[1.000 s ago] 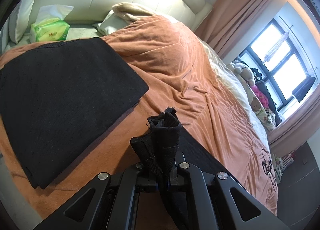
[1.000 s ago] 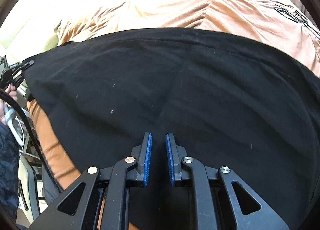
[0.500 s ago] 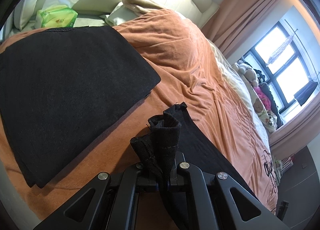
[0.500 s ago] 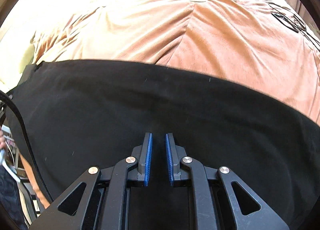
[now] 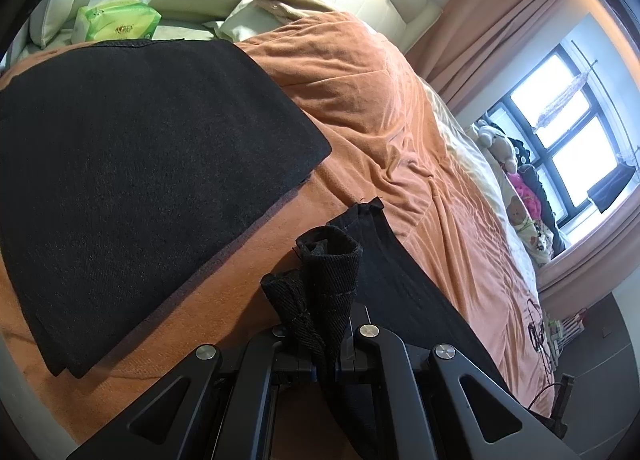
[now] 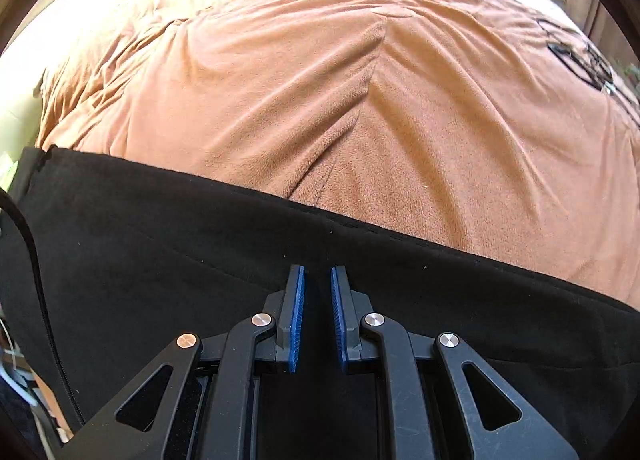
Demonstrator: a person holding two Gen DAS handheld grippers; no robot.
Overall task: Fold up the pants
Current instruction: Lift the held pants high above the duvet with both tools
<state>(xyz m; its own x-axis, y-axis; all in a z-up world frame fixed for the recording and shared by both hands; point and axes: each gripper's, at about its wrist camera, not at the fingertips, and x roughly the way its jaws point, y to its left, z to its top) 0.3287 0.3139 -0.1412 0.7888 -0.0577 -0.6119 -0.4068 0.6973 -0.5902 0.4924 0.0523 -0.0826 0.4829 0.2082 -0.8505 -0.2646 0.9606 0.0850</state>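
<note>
Black pants (image 6: 160, 240) lie spread across an orange blanket on the bed. My left gripper (image 5: 332, 340) is shut on a bunched corner of the pants (image 5: 328, 260), which sticks up between its fingers; the rest of that fabric (image 5: 400, 292) trails away to the right. In the right wrist view my right gripper (image 6: 318, 280) hovers over the pants near their far edge. Its blue pads (image 6: 298, 312) stand a narrow gap apart with nothing between them.
A folded dark garment (image 5: 132, 180) lies on the orange blanket (image 5: 380, 100) to the left. A green tissue pack (image 5: 116, 22) and pillows sit by the cream headboard. Soft toys (image 5: 500, 144) line the window side. A black cable (image 6: 28, 236) runs down the left.
My right gripper has travelled across the pants toward their far edge, so more orange blanket shows. The left gripper has sunk slightly and keeps its hold on the corner.
</note>
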